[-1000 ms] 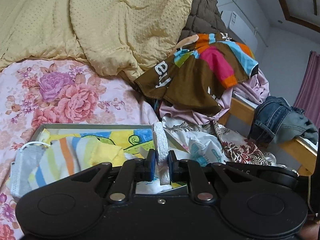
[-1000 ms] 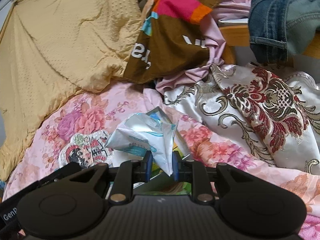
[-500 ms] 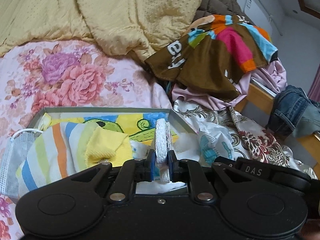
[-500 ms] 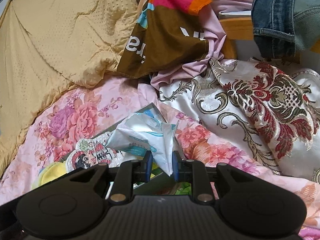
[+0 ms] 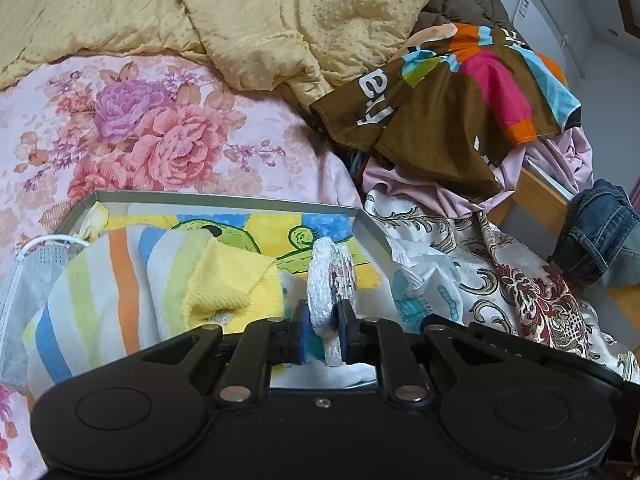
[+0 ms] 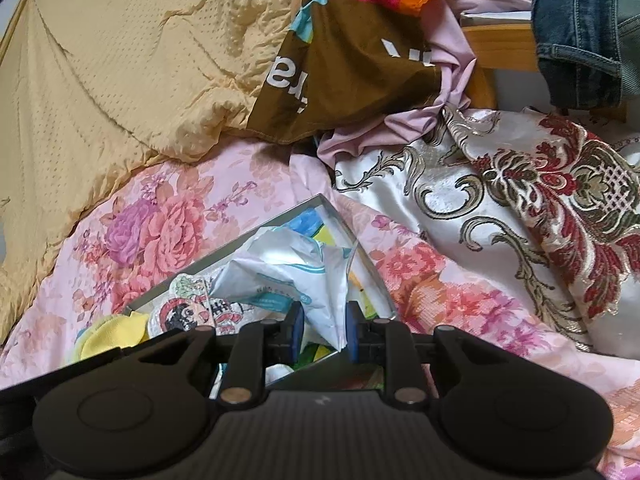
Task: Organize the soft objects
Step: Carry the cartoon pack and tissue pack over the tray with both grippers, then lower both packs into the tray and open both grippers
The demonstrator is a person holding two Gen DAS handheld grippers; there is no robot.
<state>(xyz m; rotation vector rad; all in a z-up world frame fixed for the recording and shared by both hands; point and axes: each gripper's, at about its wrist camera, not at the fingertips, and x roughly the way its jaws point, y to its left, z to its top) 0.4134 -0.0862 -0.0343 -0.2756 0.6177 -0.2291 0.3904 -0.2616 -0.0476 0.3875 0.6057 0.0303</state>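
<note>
A shallow metal tray [image 5: 224,202] with a cartoon-printed floor lies on the floral bedsheet. In it are a striped towel [image 5: 104,280] and a yellow cloth [image 5: 232,284]; a grey face mask [image 5: 28,280] hangs over its left rim. My left gripper [image 5: 323,320] is shut on a round white knitted pad [image 5: 330,272], held edge-on above the tray; its printed face [image 6: 192,312] shows in the right wrist view. My right gripper [image 6: 322,330] is shut on a crumpled white-and-teal packet [image 6: 288,272] over the tray's right corner [image 6: 320,200].
A yellow quilt [image 5: 260,20] fills the far side of the bed. A brown multicoloured shirt [image 5: 440,120] and lilac cloth [image 6: 420,120] are heaped at the right. Brocade fabric [image 6: 540,200] lies beside the tray, and jeans [image 6: 580,32] hang on the wooden bed rail [image 6: 500,44].
Both grippers have moved forward and down over the tray, each still holding its object. The tray's corner now shows under the packet in the right wrist view.
</note>
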